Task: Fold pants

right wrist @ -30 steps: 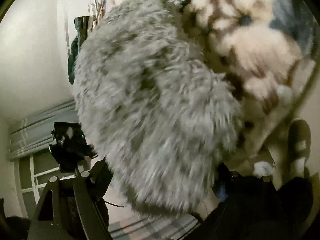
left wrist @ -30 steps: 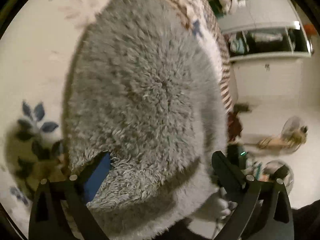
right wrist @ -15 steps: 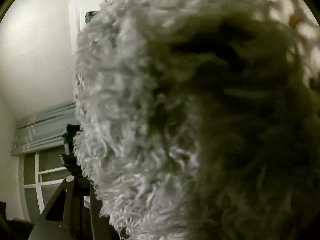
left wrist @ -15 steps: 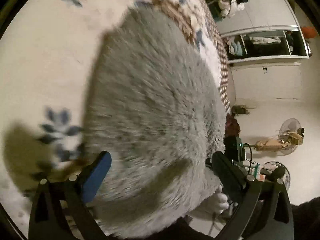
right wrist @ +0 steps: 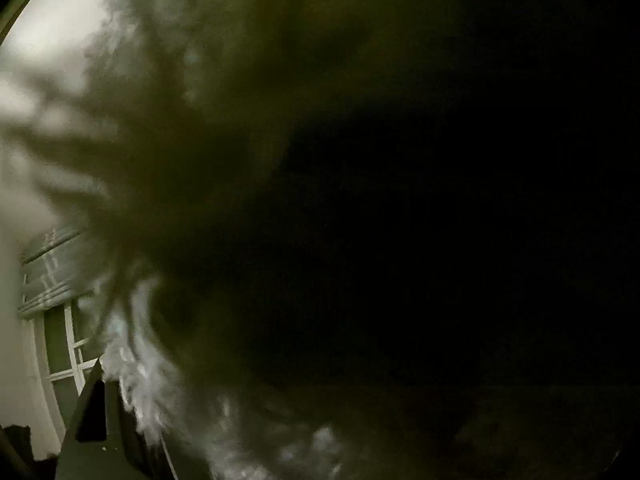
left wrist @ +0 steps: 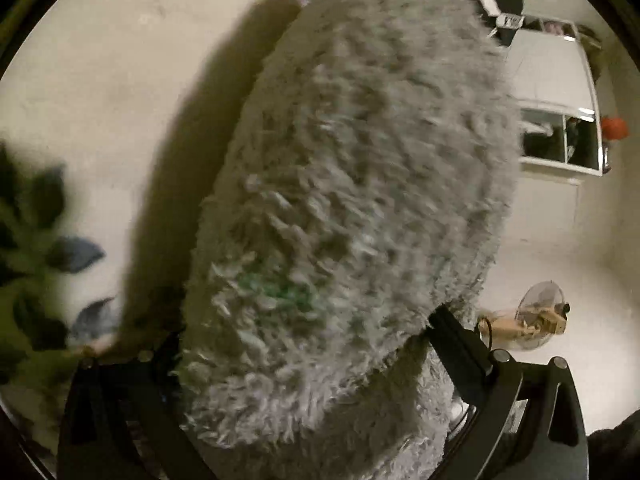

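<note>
Left gripper (left wrist: 296,376) jaws wide around pants (left wrist: 360,200); right jaws unreadable, lens smothered. Risk: fleece slipping free mid-fold.

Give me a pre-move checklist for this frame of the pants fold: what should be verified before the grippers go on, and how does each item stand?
1. Left gripper has the fuzzy grey pants between its fingers: ok, the fabric fills the gap, though whether it is clamped cannot be told.
2. Right gripper's hold: cannot tell; only one finger shows, beside the fabric.
3. Right wrist view usable: not ok, the pants cover nearly the whole lens in darkness.
4. Fold alignment of legs and edges: cannot tell, too close and blurred.
5. Landing surface: ok in part, the floral bedspread lies to the left of the pants.
</note>
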The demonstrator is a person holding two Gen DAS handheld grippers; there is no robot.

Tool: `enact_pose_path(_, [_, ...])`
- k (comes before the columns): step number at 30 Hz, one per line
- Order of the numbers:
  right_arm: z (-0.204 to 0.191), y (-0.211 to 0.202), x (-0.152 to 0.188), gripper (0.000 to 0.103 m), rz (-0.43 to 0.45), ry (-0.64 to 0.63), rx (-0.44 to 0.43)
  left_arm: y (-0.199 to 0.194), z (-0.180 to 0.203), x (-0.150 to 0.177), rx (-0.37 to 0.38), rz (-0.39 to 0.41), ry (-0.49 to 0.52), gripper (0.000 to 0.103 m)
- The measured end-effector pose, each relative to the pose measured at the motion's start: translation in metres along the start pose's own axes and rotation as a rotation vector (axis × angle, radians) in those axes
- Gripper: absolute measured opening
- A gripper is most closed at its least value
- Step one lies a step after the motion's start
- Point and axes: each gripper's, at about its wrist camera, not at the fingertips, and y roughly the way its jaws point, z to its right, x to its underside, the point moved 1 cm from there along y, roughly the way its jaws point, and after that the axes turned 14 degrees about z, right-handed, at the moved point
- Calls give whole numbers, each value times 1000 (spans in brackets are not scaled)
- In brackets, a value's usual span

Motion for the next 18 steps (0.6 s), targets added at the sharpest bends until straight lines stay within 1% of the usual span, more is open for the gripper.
enact_pose_path(1, [-2,-5,-2,59,25,-21,-2,-4,2,3,4,17,12,101])
enact_pose_path(2, [-5,-9,-3,53,39,-37,-2,-7,5,6,5,27,26,98])
enact_pose_path(4, [-12,-18,-6,44,66,-64,6,-14,12,10,10,49,47,82])
enact_pose_path(5, [-15,-21,-7,43,72,-77,11,-20,15,13,12,61,51,75])
enact_pose_path(7, [-24,-28,-11,41,85,-100,12,-33,24,15,24,84,58,73])
enact_pose_path(9, [-31,-32,-14,39,92,-106,1,-40,38,17,27,115,64,73])
enact_pose_path(11, [-37,-47,-22,39,93,-131,-9,-37,53,16,23,135,71,73])
enact_pose_path(13, [-52,-59,-30,38,86,-164,-13,-39,66,15,21,160,83,73])
enact_pose_path(15, [-56,-68,-24,38,78,-193,-9,-41,79,15,22,187,92,73])
enact_pose_path(16, [-76,-64,-18,38,74,-212,-7,-48,81,13,21,208,96,73])
enact_pose_path(17, [-73,-75,-18,38,68,-225,-7,-54,81,10,27,222,95,73])
enact_pose_path(18, [-80,-78,-17,37,63,-242,-5,-58,89,11,34,244,95,73])
